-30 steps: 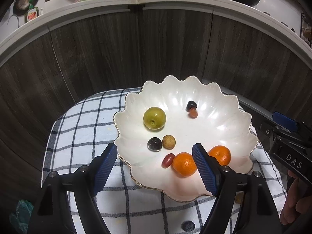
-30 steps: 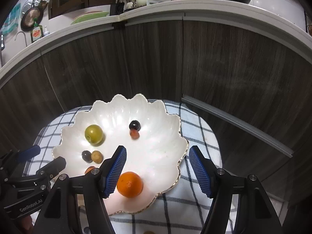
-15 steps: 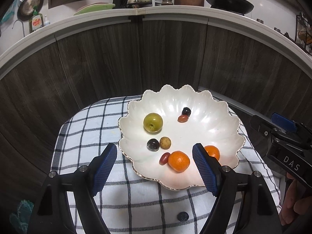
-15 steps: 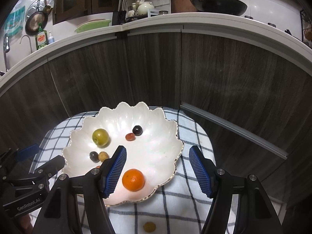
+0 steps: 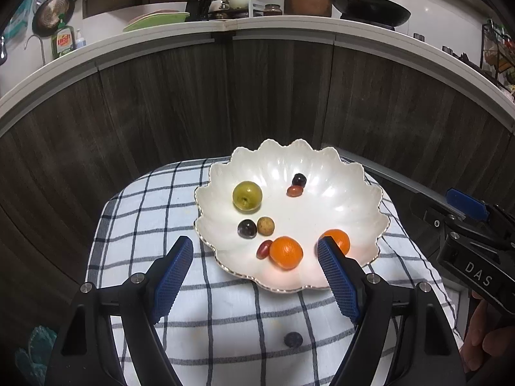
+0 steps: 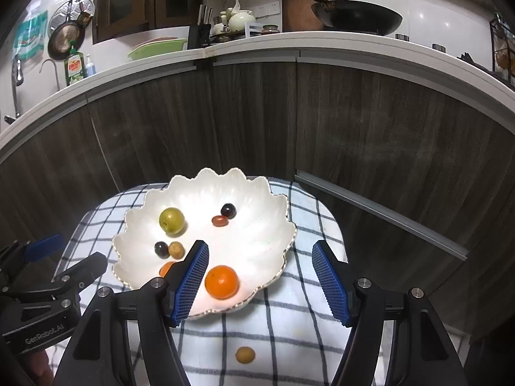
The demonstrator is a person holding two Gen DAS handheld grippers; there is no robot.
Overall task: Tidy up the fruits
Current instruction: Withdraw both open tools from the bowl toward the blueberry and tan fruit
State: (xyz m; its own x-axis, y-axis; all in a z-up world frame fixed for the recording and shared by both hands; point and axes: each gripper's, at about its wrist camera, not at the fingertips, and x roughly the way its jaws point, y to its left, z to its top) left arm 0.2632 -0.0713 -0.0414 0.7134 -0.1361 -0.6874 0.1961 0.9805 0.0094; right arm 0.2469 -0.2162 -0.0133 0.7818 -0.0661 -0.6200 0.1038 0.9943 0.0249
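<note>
**Q.** What lies nearest the two tools, and how do they stand?

**A.** Both are spread with nothing between the pads. The left tool (image 5: 254,276) hangs over the near part of the checked cloth (image 5: 225,305) covering the table; the right tool (image 6: 260,276) hangs over the bowl's near rim. Two fruits lie loose on the cloth near the table's front edge: a small dark grape (image 5: 293,339), seen from the left wrist, and a small tan fruit (image 6: 245,354), seen from the right wrist.

**Q.** And farther in?

**A.** A scalloped white bowl (image 5: 360,199) sits toward the table's far edge. Along its near side lie two mandarins (image 5: 285,252) (image 5: 338,239) and a reddish oval fruit (image 5: 264,249) touching the first. Behind them a dark grape (image 5: 247,228) touches a tan fruit (image 5: 266,226). Farther still sit a green plum (image 5: 247,195) on the left and, near the middle, a dark grape (image 5: 299,180) touching a red oval fruit (image 5: 295,191).

**Q.** How should the loose fruits handle?

**A.** Judged by their look: light, round, smooth-skinned and apt to roll or squirt out. The grape is probably soft and bursts under pressure, so a gentle pinch across its widest part is advised, coming from above so that the pads straddle it on the cloth. The tan fruit looks firmer, though this cannot be confirmed.

**Q.** Is the bowl a concern?

**A.** It looks ceramic and brittle; fruits are better lowered than dropped.
</note>
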